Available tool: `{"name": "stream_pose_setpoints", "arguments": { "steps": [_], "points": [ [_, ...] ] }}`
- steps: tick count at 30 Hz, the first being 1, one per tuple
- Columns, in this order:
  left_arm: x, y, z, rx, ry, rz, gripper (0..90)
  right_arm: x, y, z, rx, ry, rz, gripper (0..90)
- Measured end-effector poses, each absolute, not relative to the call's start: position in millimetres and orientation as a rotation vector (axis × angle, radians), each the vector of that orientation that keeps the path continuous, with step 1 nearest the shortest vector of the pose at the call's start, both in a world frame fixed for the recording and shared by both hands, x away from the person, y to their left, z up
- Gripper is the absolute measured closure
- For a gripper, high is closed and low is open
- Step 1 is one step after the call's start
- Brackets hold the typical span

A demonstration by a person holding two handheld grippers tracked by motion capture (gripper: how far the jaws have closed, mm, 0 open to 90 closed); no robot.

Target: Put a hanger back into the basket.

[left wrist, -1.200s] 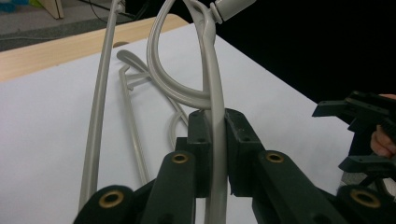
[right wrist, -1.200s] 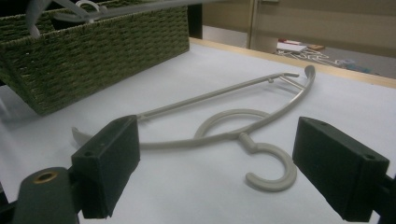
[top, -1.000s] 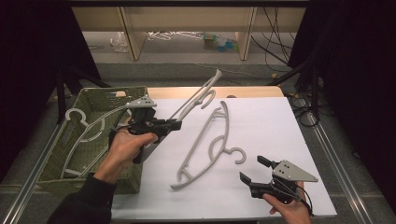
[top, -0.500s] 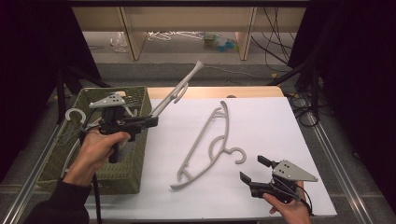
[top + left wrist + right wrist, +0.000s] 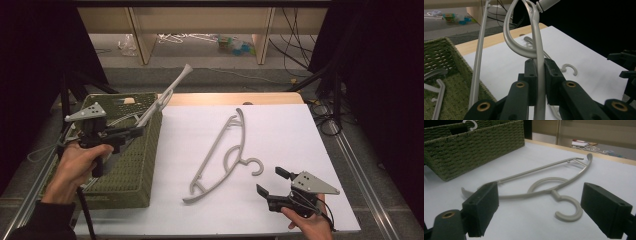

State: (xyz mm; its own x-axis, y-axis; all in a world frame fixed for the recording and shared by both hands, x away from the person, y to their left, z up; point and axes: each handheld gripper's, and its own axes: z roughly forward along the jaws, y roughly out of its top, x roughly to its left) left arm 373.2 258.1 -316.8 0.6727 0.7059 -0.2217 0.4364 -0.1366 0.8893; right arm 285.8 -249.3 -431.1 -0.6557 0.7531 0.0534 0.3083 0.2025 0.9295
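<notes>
Looking down from the high view, the left gripper point(image 5: 134, 132) hangs over the green woven basket point(image 5: 131, 170) at the table's left edge, its jaws clenched on a grey hanger point(image 5: 167, 95) that slants up and away past the basket's far corner; a second hanger point(image 5: 222, 150) lies flat on the white sheet point(image 5: 280, 130) near the middle, hook toward the near side; the right gripper point(image 5: 272, 182) rests low at the near right, jaws apart, just beside that hook, holding nothing.

In the left gripper view the two black jaws pinch the held hanger's point(image 5: 537, 62) thin bar between their pads, the hanger's curved loop rising above them; the basket point(image 5: 446, 62) sits below at the left with other pale hangers point(image 5: 436, 75) lying inside it; the flat hanger's hook point(image 5: 570, 69) shows on the sheet beyond.

In the right gripper view the jaws stand wide, released, one at each side; between them, farther off, the flat hanger point(image 5: 549, 187) lies on the white sheet point(image 5: 524, 220), its hook point(image 5: 569, 207) nearest; the basket point(image 5: 474, 145) stands at the upper left.
</notes>
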Motion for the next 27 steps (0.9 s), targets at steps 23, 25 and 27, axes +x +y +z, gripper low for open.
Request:
{"name": "stream_pose_setpoints", "arguments": {
  "steps": [23, 25, 27],
  "points": [
    [374, 309, -339, 1.763, 0.973, 0.32, 81.4, 287, -247, -432, 0.957, 2.044, 1.493, 15.9],
    [374, 318, -341, 1.751, 0.994, 0.317, 81.4, 287, -247, -431, 0.952, 2.05, 1.488, 15.9],
    [374, 322, -341, 1.748, 0.994, 0.32, 81.4, 287, -247, -432, 0.95, 2.051, 1.488, 15.9]
  ]
}}
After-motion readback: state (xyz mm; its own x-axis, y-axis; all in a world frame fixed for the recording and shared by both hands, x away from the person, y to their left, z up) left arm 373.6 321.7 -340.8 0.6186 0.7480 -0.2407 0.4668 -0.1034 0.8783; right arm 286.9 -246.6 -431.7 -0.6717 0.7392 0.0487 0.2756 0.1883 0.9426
